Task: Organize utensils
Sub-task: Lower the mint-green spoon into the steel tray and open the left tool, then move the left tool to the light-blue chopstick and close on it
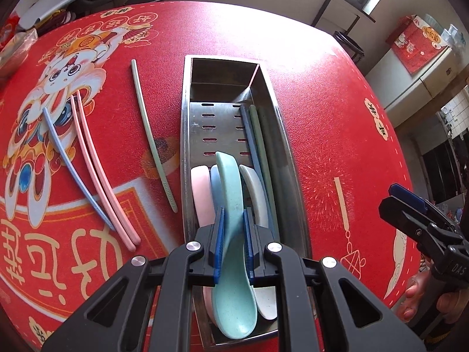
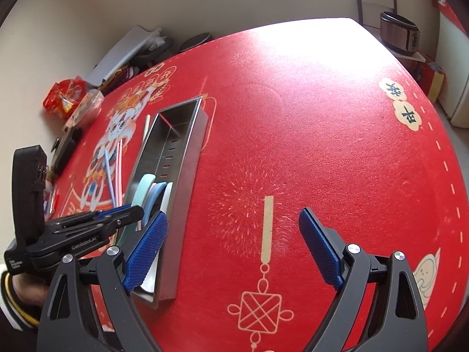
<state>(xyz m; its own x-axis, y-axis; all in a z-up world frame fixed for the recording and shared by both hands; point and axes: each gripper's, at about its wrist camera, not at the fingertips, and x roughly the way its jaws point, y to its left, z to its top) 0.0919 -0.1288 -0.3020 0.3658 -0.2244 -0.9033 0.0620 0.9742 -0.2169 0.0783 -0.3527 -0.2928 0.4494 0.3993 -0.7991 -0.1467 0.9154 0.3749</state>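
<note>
While the left tool (image 1: 233,236) pinches a teal spoon (image 1: 231,264) inside the steel tray's rim (image 1: 185,146), the right tool (image 2: 231,249) gapes wide.

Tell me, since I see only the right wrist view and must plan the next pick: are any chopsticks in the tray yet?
Observer: Yes. A dark blue chopstick and a green one lie along the tray's right wall.
Operator: How many are on the cloth?
Observer: Four on the cloth: a light blue chopstick, two pink chopsticks, a pale green chopstick.
Operator: Is the left gripper holding?
Observer: The left gripper has its jaws shut on the teal spoon.
</note>
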